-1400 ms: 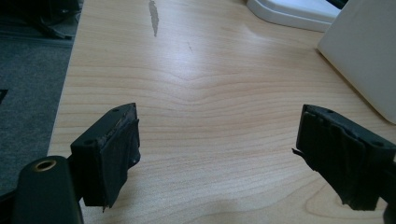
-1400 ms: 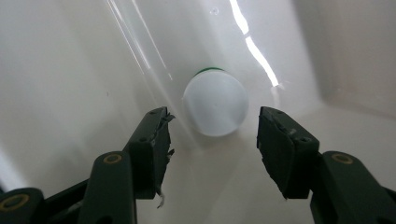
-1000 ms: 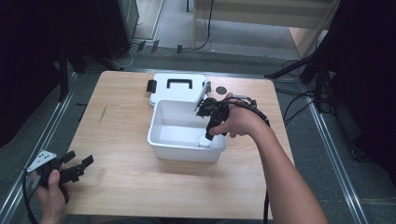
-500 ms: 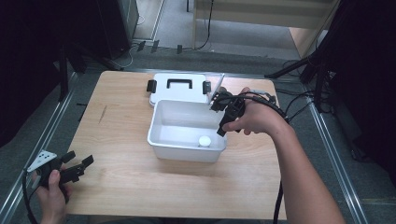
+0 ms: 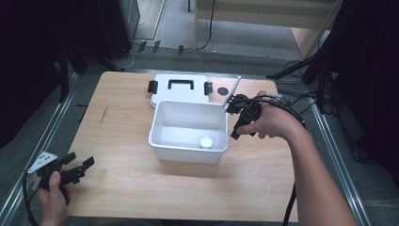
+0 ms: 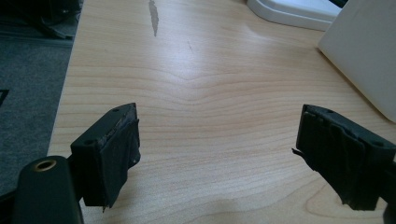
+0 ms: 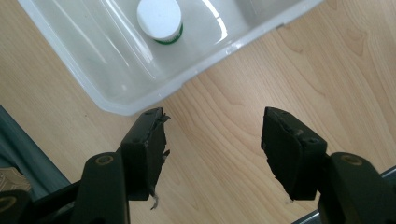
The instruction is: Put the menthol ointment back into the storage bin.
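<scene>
1. Right tongs (image 7: 212,140): I read the jaws as spread wide, nothing between them. They hover over bare counter (image 5: 263,188) just beside the right wall of the bin.
2. Left tongs (image 6: 219,154): jaws also wide apart and empty, held low at the counter's near left corner, well apart from everything else.
3. White bin (image 5: 189,146): open-topped plastic tub near the middle of the counter. I judge it light and stiff, with glossy walls that could slip. Best hold would be the thin rolled rim, one jaw inside and one outside.
4. Small jar (image 7: 159,19): round, with a white cap and a green band under it, standing upright on the bin floor close to the near wall. I judge it light, rigid and smooth; I would pinch it across the cap or body, coming straight down to clear the wall.
5. Lid (image 5: 179,89): flat white panel with a black handle and two black side latches, lying behind the bin and touching or nearly touching it. The handle is the obvious grip.
</scene>
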The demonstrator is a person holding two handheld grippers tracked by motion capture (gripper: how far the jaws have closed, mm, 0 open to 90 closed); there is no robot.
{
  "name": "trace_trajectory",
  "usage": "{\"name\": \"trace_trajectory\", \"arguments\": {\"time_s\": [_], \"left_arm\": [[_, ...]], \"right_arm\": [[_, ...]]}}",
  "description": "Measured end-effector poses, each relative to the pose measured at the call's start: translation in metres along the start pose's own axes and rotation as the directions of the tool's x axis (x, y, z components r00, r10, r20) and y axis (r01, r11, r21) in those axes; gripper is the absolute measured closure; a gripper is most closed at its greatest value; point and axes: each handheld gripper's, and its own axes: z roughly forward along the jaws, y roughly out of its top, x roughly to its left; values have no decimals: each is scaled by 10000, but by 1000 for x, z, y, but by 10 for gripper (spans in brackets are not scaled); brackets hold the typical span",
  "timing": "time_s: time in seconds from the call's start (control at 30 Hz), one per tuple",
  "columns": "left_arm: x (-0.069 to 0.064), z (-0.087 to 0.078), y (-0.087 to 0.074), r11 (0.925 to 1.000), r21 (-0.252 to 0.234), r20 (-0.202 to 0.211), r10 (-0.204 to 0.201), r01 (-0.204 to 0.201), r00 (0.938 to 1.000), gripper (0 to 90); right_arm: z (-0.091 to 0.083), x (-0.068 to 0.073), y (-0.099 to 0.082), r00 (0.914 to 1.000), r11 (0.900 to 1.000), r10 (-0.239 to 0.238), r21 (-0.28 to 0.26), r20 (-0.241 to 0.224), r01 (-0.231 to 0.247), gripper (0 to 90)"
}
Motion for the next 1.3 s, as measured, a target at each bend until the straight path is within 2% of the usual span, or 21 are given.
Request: {"name": "trace_trajectory", "arguments": {"time_s": [0.47, 0.67, 0.83, 0.97, 1.1, 1.13, 1.17, 1.2, 1.3], "left_arm": [[0, 0, 0, 10000, 14, -21, 38, -38, 10000, 145], [0, 0, 0, 10000, 5, -30, 43, -43, 10000, 146], [0, 0, 0, 10000, 4, -24, 46, -46, 10000, 146], [0, 0, 0, 10000, 6, -39, 64, -64, 10000, 145], [-1, 0, 0, 9999, 19, -36, 99, -98, 9999, 146], [-1, 0, 0, 9999, 20, -44, 100, -100, 9999, 145], [-1, 0, 0, 9999, 20, -44, 100, -100, 9999, 146], [-1, 0, 0, 9999, 21, -39, 99, -99, 9999, 146], [-1, 0, 0, 9999, 28, -46, 98, -97, 9999, 145]], "right_arm": [[15, -14, -27, 9984, 9983, 552, -157, -153, -554, 400], [27, -19, -39, 9955, 9949, 887, -444, -339, -901, 397], [38, -25, -54, 9916, 9873, 1226, -970, -418, -1261, 396], [47, -29, -65, 9862, 9785, 1569, -1274, -520, -1624, 388], [55, -32, -77, 9786, 9588, 1839, -2024, -921, -1993, 382], [57, -33, -79, 9775, 9531, 1909, -2213, -898, -2065, 380], [57, -33, -79, 9775, 9531, 1909, -2213, -898, -2065, 380], [60, -34, -82, 9768, 9474, 1965, -2401, -856, -2116, 378], [67, -35, -92, 9702, 9196, 2303, -3091, -755, -2424, 369]]}}
